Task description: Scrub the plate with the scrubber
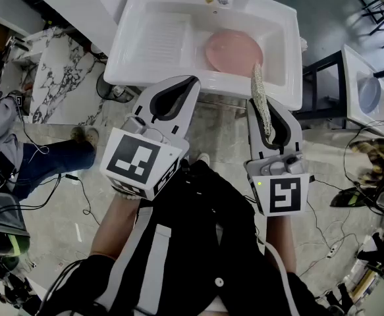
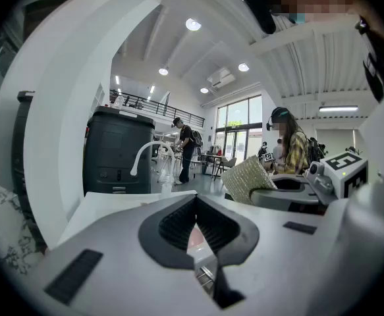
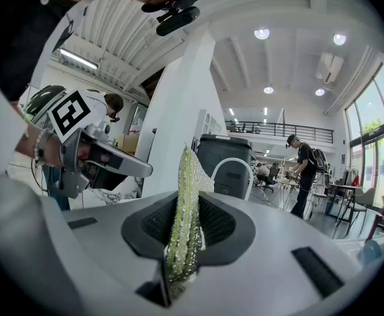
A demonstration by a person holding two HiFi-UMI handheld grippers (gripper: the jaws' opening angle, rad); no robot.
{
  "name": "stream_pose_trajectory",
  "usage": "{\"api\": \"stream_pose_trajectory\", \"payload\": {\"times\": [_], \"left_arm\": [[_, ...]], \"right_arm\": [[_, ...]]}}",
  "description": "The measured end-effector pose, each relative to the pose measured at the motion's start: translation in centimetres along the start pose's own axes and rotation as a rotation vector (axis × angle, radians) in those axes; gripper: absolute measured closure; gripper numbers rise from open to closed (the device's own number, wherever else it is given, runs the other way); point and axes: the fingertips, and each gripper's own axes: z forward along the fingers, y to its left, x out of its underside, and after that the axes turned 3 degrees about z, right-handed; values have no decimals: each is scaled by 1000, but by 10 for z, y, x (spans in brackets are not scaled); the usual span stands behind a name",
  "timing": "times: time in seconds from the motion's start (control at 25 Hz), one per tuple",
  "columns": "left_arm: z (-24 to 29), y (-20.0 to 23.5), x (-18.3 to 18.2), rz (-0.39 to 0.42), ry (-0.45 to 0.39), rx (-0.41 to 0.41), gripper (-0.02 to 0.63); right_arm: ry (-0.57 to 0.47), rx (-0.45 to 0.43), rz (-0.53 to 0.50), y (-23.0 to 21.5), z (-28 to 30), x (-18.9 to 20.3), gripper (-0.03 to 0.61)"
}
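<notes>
Left of center, you are holding the left gripper (image 1: 190,83) with its 2 jaws pressed together, empty. At upper center, the pink plate (image 1: 231,50) is lying in the white sink (image 1: 134,45). Right of center, your right gripper (image 1: 268,110) is pinching the scrubber (image 1: 259,84).

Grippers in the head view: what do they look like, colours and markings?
The left gripper and right gripper are white, rounded shells, dark inside. Each carries a cube with black-and-white square markers. The person wears black clothing with pale stripes.
</notes>
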Motion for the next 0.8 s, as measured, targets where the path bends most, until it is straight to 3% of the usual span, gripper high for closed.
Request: {"api": "stream_pose_trajectory", "payload": {"times": [0.48,0.8], "left_arm": [[1,3,2,-1,7,2,614],[1,7,4,0,9,22,614]], "right_arm": [[4,-5,-8,2,3,2,506],[18,55,29,-5,3,5,506]]}}
